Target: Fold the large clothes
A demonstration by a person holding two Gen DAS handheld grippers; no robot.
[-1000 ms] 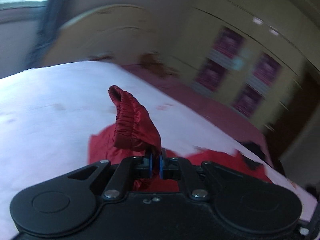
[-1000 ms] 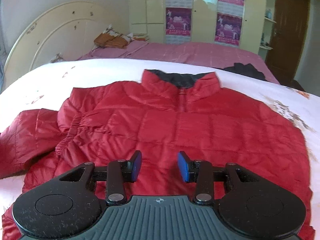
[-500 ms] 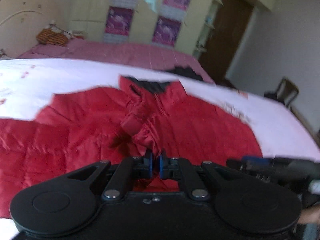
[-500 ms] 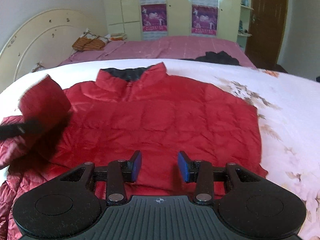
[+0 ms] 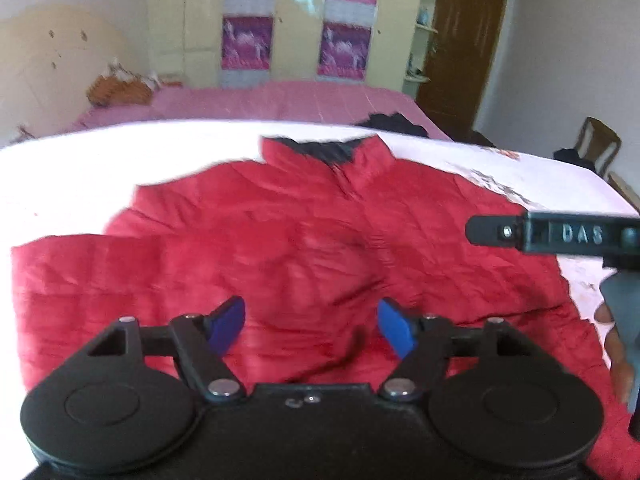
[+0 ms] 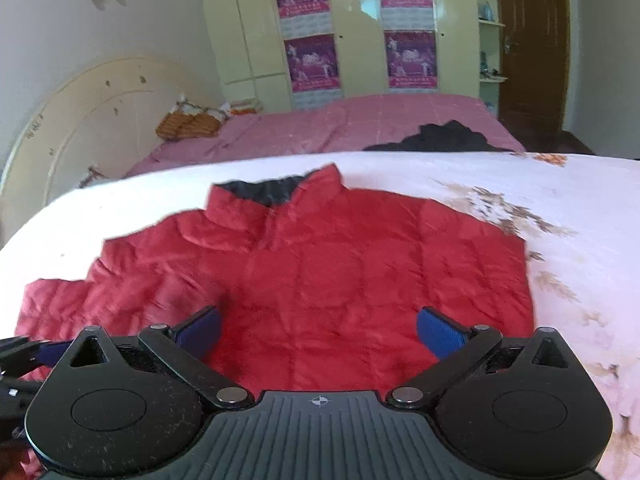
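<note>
Looking along the left gripper (image 5: 310, 322), its 2 blue pads are spreading apart with nothing between them; the red puffer jacket (image 5: 304, 240) lies flat on the white bedspread (image 5: 100, 160) just beyond and beneath the tips, collar (image 5: 332, 156) pointing away toward the pink bed (image 5: 272, 100). The jacket's long axis runs from the near hem to that far collar. At the right edge the right gripper (image 5: 560, 236) reaches over the jacket's side, a hand (image 5: 616, 344) below it.

From the right wrist view, the right gripper (image 6: 318, 330) is also opening, spread very wide and empty, hovering above the jacket's (image 6: 320, 272) lower middle. A sleeve (image 6: 56, 304) juts out at the left, nearer the left gripper, so I judge that hand better placed to fold it in.
</note>
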